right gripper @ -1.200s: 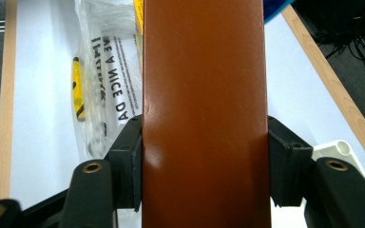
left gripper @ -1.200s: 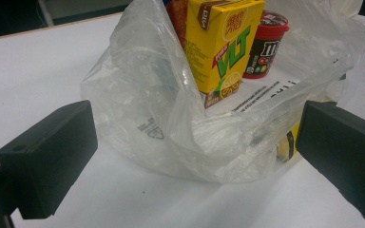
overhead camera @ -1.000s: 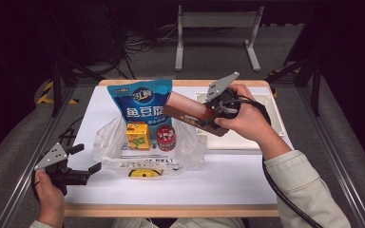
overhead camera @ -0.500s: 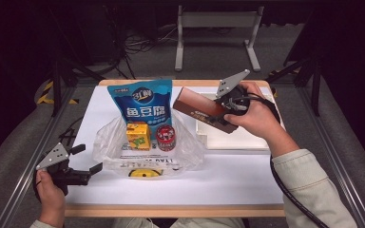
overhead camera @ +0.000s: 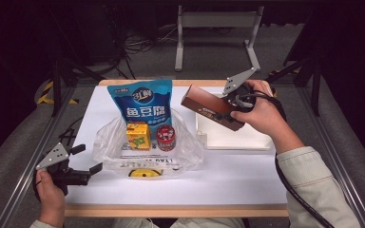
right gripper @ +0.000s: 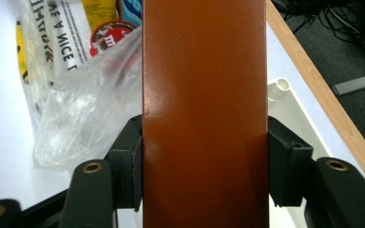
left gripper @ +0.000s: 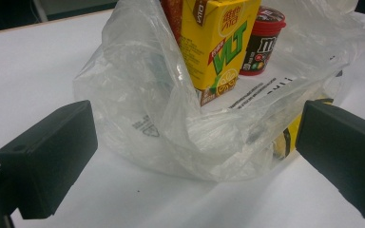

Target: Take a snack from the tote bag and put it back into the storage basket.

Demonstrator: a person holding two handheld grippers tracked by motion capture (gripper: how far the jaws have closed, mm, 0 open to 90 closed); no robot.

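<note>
Right gripper [overhead camera: 228,108], clamped on brown box [overhead camera: 211,108], moved right over tray [overhead camera: 233,137]; left gripper [overhead camera: 86,167] apart, idle. Lower box flat.

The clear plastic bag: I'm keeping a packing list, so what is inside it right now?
Inside the clear plastic bag stand a yellow drink carton and a red-lidded candy cup. The blue snack pouch rises behind them; its base is hidden by them and the crumpled plastic.
</note>
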